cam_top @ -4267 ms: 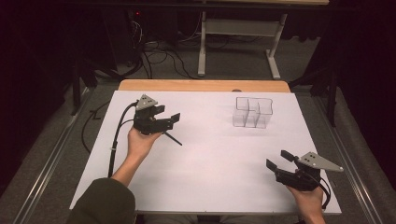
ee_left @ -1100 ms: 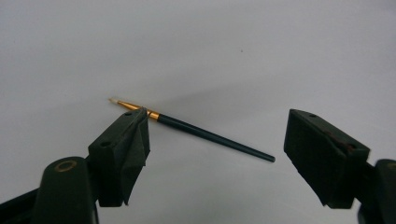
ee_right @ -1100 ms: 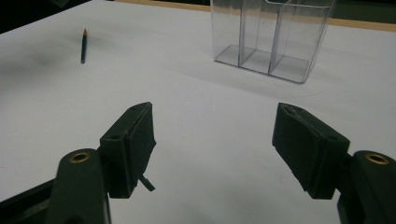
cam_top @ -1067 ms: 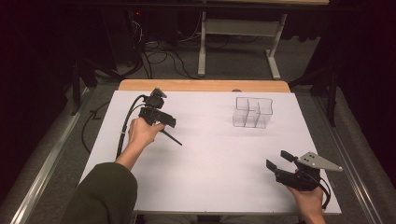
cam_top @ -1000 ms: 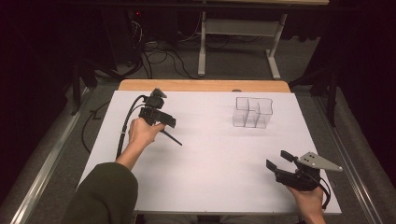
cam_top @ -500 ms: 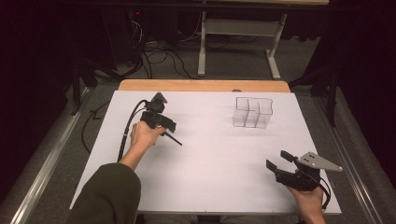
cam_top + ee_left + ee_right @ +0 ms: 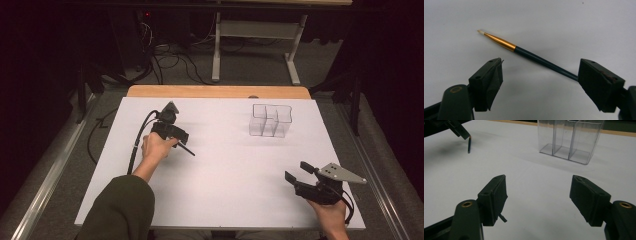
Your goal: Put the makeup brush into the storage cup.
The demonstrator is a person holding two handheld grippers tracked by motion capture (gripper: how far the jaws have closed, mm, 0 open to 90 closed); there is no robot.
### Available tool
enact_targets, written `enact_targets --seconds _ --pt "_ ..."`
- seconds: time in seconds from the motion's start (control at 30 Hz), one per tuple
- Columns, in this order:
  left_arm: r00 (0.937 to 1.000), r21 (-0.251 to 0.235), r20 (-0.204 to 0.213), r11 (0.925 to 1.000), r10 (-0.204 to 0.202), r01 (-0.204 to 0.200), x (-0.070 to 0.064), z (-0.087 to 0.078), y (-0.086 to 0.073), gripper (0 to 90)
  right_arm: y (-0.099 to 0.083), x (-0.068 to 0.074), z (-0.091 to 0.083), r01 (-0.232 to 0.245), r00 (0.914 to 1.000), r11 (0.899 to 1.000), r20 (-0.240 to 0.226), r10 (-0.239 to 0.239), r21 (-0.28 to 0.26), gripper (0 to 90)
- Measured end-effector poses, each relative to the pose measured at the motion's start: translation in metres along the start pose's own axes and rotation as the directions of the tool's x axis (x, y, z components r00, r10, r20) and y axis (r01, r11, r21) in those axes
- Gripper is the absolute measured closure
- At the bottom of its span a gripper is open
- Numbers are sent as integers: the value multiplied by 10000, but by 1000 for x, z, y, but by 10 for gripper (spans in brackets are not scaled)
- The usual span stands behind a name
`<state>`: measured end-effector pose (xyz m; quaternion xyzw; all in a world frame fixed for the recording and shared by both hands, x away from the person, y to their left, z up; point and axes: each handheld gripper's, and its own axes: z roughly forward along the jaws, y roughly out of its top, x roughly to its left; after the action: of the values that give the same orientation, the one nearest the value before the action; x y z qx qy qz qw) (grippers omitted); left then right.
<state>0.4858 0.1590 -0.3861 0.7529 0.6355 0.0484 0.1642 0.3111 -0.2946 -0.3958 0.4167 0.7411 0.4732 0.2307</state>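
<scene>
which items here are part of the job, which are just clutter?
In the job:
- paintbrush, lying on the table between the open jaws of the left hand-held gripper
- clear plastic organizer, compartments empty, likely the destination

Lying about:
- right hand-held gripper, open, idle near the table edge
- cables on the floor

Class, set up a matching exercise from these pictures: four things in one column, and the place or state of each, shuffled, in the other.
1. paintbrush
2. clear organizer
3. left gripper
4. right gripper

A. stands empty at the far right of the table
B. open, near the table's front right corner
C. lies flat on the white table
D. open, over the brush handle

Pairs: 1-C, 2-A, 3-D, 4-B
</scene>
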Motion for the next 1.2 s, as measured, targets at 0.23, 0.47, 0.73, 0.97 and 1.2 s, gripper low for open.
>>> enact_targets --seconds 0.23,0.47,0.73,0.97,1.2 --pt "10000 64 -81 10000 15 -15 -3 6 -1 206 0 0 0 0 10000 10000 -7 0 9 312" --pt "9999 68 -117 9999 -87 88 -7 11 -1 218 0 0 0 -17 10000 10000 -29 17 3 312" --pt "9996 20 -296 10000 -46 46 -7 13 -1 240 0 0 0 -56 10000 10000 -29 56 -3 312" --pt "9993 -20 -376 10000 57 -57 -11 17 -2 262 0 0 0 -51 10000 10000 -10 51 8 313" --pt "9982 31 -571 9999 169 -168 -12 20 -3 290 0 0 0 -79 10000 10000 -11 79 20 313"
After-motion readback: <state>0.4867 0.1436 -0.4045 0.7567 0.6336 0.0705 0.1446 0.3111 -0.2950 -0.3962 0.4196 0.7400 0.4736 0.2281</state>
